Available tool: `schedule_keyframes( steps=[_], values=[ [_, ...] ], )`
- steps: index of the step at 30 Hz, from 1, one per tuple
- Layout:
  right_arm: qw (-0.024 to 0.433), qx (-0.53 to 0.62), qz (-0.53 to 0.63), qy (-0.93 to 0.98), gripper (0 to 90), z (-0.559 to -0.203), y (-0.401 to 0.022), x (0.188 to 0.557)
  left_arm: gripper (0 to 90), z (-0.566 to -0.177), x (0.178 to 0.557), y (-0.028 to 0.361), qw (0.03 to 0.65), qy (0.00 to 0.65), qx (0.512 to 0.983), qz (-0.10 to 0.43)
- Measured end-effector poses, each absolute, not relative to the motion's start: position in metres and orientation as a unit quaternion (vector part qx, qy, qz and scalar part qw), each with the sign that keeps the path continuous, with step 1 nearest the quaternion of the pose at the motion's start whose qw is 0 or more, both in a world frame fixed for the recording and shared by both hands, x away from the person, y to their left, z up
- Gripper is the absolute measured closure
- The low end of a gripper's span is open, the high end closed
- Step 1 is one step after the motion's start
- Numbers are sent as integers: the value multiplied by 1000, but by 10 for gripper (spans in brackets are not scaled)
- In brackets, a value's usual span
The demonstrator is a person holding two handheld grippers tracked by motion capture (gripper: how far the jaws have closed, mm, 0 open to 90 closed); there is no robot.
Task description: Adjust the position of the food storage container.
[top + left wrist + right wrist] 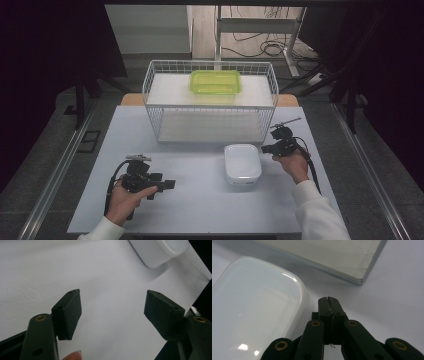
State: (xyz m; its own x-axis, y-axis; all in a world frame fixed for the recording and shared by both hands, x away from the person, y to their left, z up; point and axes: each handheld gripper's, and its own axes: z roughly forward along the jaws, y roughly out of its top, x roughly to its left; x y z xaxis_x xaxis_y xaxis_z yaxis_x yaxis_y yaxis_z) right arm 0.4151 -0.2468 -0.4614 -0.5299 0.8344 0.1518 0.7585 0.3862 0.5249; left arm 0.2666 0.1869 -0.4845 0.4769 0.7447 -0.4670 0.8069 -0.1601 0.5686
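The white lidded box (242, 164) is sitting on the table (200, 200) right of its centre, just before the wire basket (210, 102). The right gripper (265, 148), fingers pressed together on nothing, is hovering just beside the box's right side. The left gripper (170, 185), fingers wide and empty, is waiting near the left edge.

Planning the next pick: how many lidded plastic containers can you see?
2. A translucent green rectangular plastic container sits on top of the white wire basket; a white rounded plastic container lies on the table in front. The basket may hide others.
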Motion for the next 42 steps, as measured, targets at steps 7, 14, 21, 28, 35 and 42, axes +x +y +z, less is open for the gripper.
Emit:
schedule_keyframes(
  steps=[7,14,21,28,35,42],
  values=[
    [69,458,262,847,893,-466,-235,420,299,-485,267,185,405,510,757,-52],
    [70,443,250,858,894,-465,-225,420,299,-486,268,187,404,512,757,-51],
    [74,416,249,871,894,-463,-202,417,299,-487,269,186,400,510,760,-50],
    [76,379,251,888,894,-464,-174,416,300,-487,269,188,400,512,759,-49],
    [62,328,266,904,894,-465,-137,415,300,-487,270,190,399,512,759,-49],
    [56,280,267,920,894,-467,-99,405,301,-489,269,195,402,518,753,-52]
  ],
)
